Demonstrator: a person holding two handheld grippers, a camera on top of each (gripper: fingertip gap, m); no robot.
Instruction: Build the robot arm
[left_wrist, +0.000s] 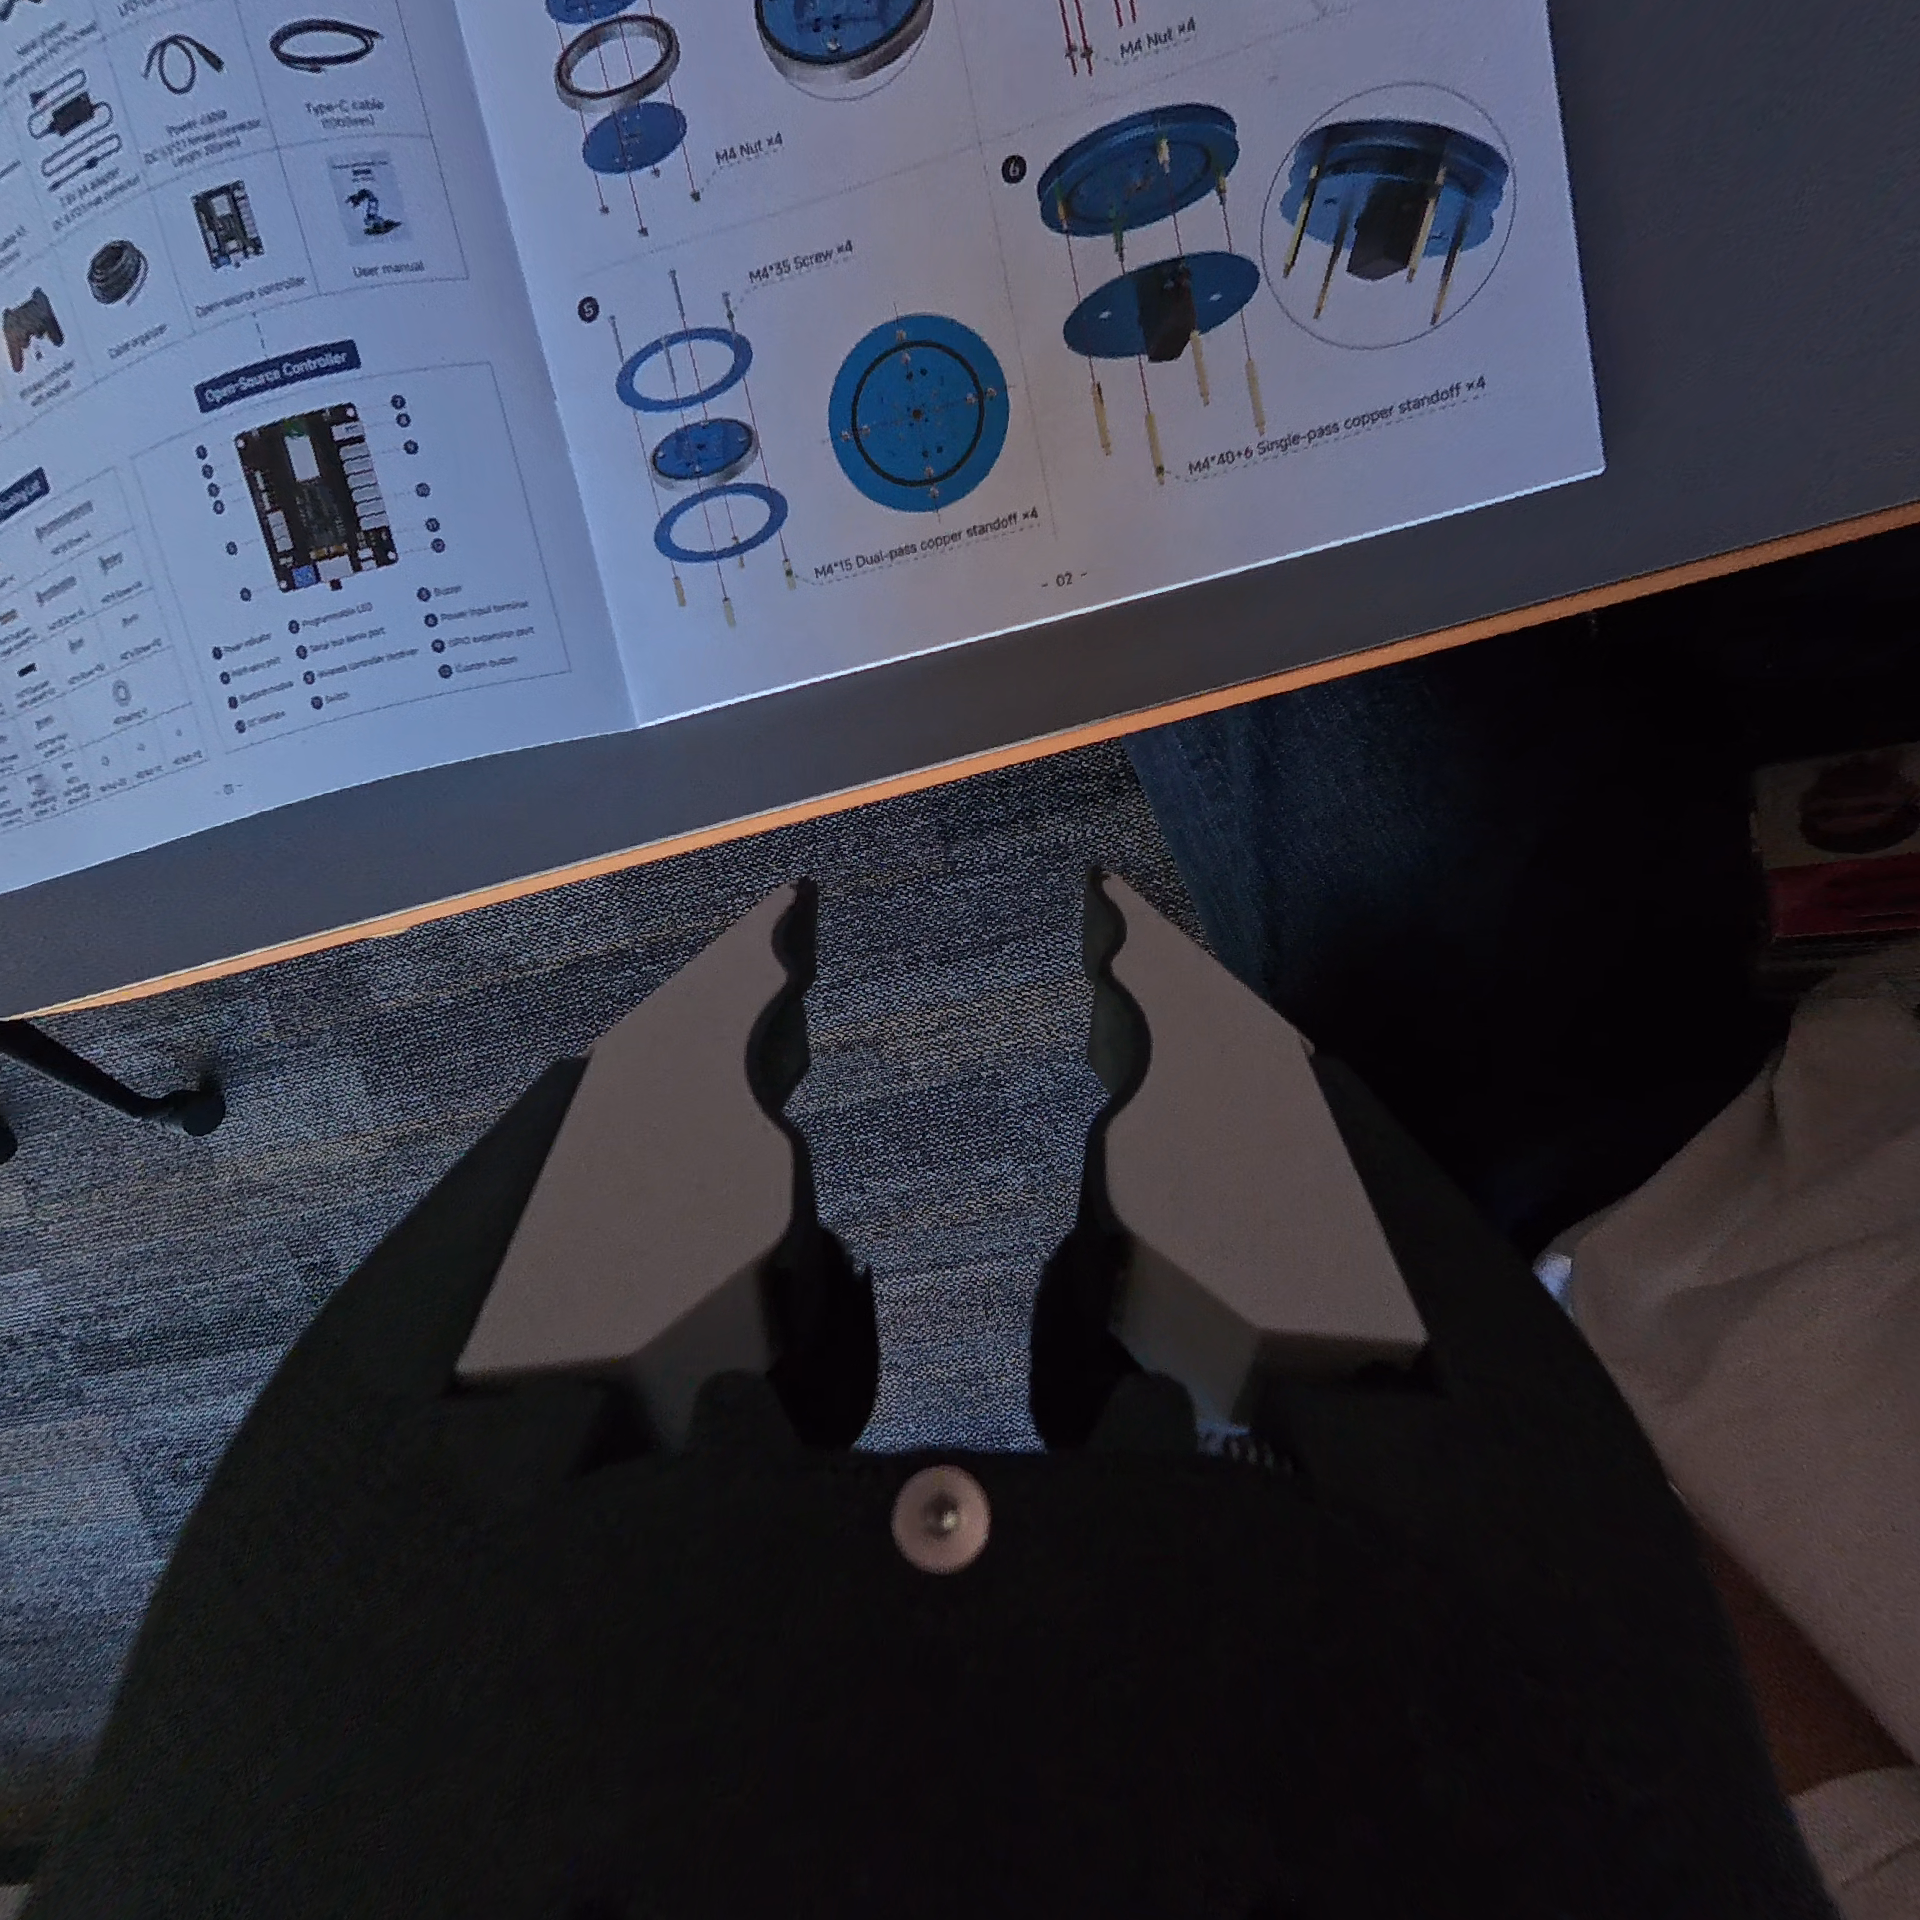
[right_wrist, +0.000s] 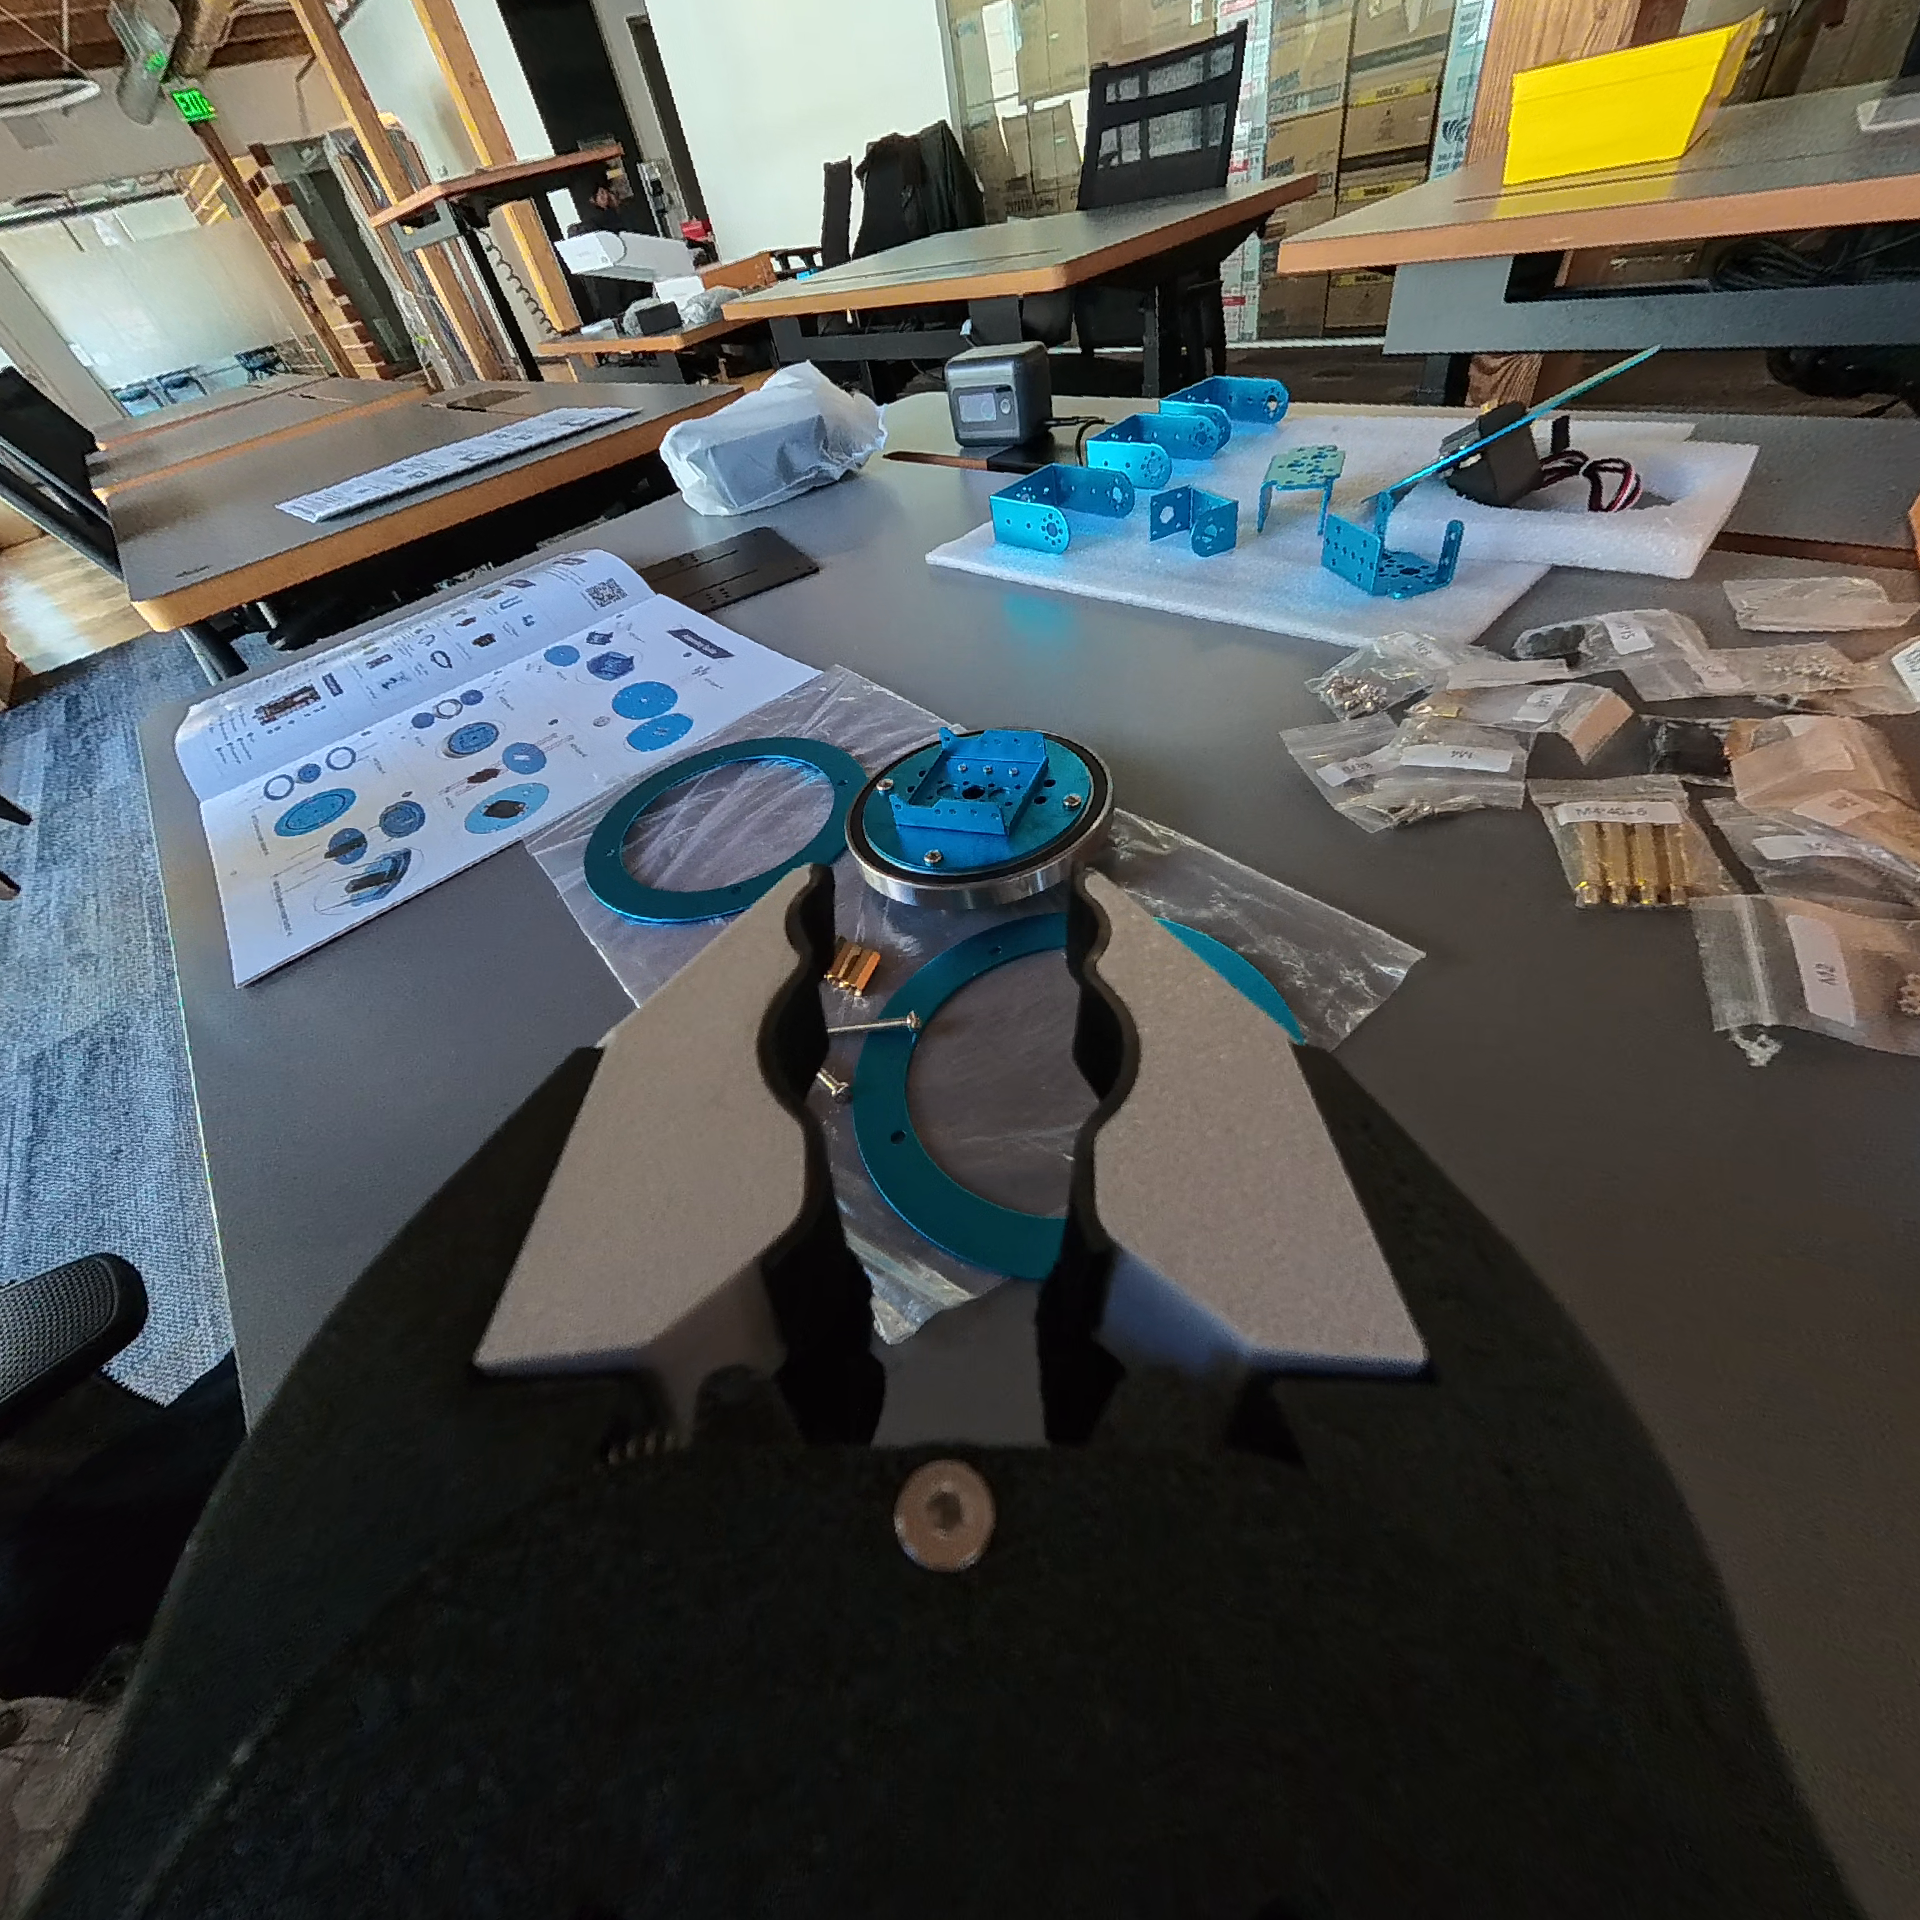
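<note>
Grey table (right_wrist: 436, 1049) with open booklet (right_wrist: 416, 748), clear plastic sheet (right_wrist: 1226, 925), white foam pad (right_wrist: 1247, 582), small parts bags (right_wrist: 1455, 758).

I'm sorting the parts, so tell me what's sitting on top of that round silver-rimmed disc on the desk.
A blue perforated bracket sits on the round disc, with small screw heads showing around it on the blue face. The bracket covers the disc's middle, so what lies beneath there cannot be seen.

Left gripper (left_wrist: 948, 894) and right gripper (right_wrist: 951, 883): same build. Broad matte-black rounded body, one silver round-head screw centred below the finger roots. Two pale grey wedge-shaped fingers (right_wrist: 675, 1164), inner edges black and scalloped. Small coil spring visible at a finger base on each unit
</note>
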